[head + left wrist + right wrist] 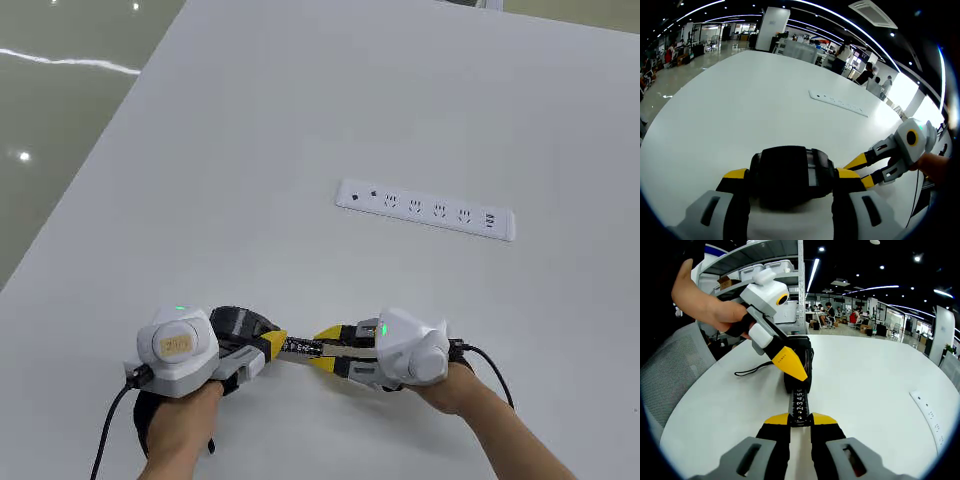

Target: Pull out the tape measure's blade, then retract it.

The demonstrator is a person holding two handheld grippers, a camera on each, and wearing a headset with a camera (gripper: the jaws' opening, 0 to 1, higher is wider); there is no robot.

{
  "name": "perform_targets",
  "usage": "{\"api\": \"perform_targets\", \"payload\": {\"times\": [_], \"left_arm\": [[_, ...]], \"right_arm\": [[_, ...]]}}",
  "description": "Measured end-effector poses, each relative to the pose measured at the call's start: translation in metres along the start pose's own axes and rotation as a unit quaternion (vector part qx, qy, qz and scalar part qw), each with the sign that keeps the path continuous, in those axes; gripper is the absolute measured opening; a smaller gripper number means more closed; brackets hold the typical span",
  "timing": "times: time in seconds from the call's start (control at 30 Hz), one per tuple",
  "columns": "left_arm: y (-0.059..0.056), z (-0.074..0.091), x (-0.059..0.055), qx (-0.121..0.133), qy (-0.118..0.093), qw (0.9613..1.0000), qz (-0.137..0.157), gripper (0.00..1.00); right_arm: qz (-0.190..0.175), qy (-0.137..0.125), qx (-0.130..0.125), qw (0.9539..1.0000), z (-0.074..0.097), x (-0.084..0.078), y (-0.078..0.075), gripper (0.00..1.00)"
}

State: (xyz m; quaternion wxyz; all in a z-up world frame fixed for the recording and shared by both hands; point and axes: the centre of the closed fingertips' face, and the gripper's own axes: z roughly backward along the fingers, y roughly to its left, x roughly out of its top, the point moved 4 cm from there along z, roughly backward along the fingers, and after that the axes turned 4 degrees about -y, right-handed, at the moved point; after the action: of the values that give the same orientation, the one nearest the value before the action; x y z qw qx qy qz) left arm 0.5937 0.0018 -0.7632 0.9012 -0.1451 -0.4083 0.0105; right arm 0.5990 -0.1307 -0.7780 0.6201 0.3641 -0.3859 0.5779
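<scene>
The black tape measure (238,323) lies on the white table (300,150) at the near edge. My left gripper (256,336) is shut on its case (790,162), one yellow-tipped jaw on each side. A short length of numbered blade (799,405) runs out of the case (801,360) toward my right gripper (800,420), which is shut on the blade's end. In the head view the blade (300,347) spans the small gap between the case and my right gripper (322,349). The two grippers face each other, close together.
A white power strip (425,210) lies flat on the table beyond the grippers, to the right of centre. A black wrist strap (751,371) trails from the case. Cables hang from both grippers at the table's near edge. Shelves and people stand far behind.
</scene>
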Motion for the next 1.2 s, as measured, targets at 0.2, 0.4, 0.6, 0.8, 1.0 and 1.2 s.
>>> {"api": "perform_targets", "payload": {"times": [0.2,0.4,0.6,0.8,1.0,1.2], "left_arm": [[0.0,0.0,0.0,-0.001,0.0,1.0,0.002,0.63],[0.001,0.0,0.001,-0.002,0.0,1.0,0.003,0.63],[0.001,0.0,0.0,-0.004,0.0,1.0,0.005,0.63],[0.001,0.0,0.0,-0.005,0.001,1.0,0.007,0.63],[0.002,0.0,0.001,-0.006,0.001,0.9999,0.009,0.63],[0.002,0.0,0.001,-0.007,0.001,0.9999,0.011,0.63]], "right_arm": [[0.0,-0.001,0.0,1.0,-0.004,0.001,0.0,0.14],[0.0,-0.001,0.001,1.0,-0.008,0.003,0.0,0.14],[0.002,-0.001,0.002,1.0,-0.012,0.005,0.0,0.14],[0.004,-0.001,0.003,1.0,-0.015,0.007,0.0,0.14],[0.006,-0.001,0.003,1.0,-0.018,0.008,0.0,0.14],[0.008,-0.002,0.003,1.0,-0.021,0.01,0.0,0.14]]}}
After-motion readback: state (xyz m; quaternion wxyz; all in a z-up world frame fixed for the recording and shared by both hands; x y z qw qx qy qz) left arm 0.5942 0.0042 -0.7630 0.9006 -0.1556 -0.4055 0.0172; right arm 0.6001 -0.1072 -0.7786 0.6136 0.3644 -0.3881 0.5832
